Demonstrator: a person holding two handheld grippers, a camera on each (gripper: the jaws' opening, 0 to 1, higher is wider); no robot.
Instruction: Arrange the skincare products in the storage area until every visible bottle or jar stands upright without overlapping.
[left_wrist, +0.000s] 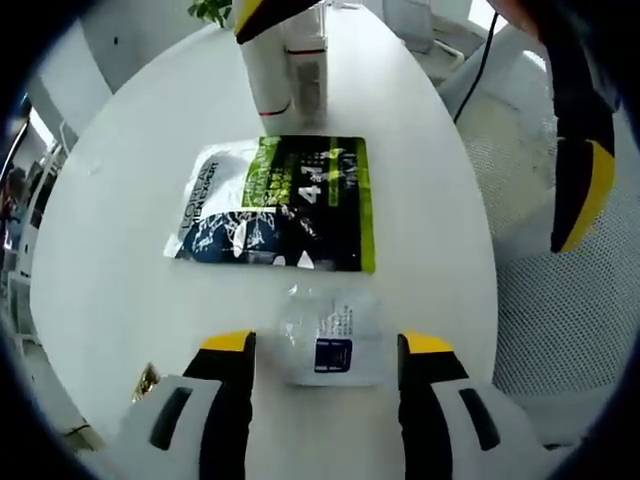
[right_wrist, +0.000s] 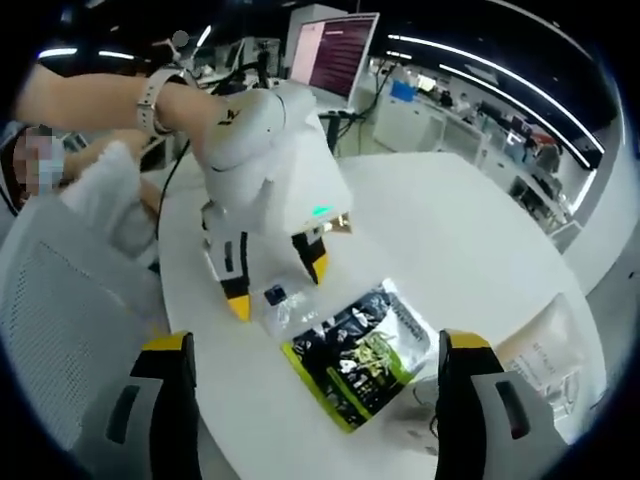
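A small clear sachet (left_wrist: 330, 345) with a blue label lies flat on the white table (left_wrist: 130, 250), between the two jaws of my left gripper (left_wrist: 327, 345), which is open and not touching it. Just beyond lies a flat black, green and white pouch (left_wrist: 275, 205). Two white bottles (left_wrist: 285, 75) stand upright at the table's far end. In the right gripper view, the left gripper (right_wrist: 277, 287) hangs over the sachet (right_wrist: 290, 310), with the pouch (right_wrist: 365, 355) nearer. My right gripper (right_wrist: 315, 345) is open and holds nothing; one of its yellow-tipped fingers (left_wrist: 580, 190) shows at the right.
A pale beige pack (right_wrist: 545, 360) lies near the table's right edge. A white mesh chair (left_wrist: 560, 330) stands beside the table. A person's hand with a wristwatch (right_wrist: 155, 100) holds the left gripper. A monitor (right_wrist: 335, 50) and office desks stand behind.
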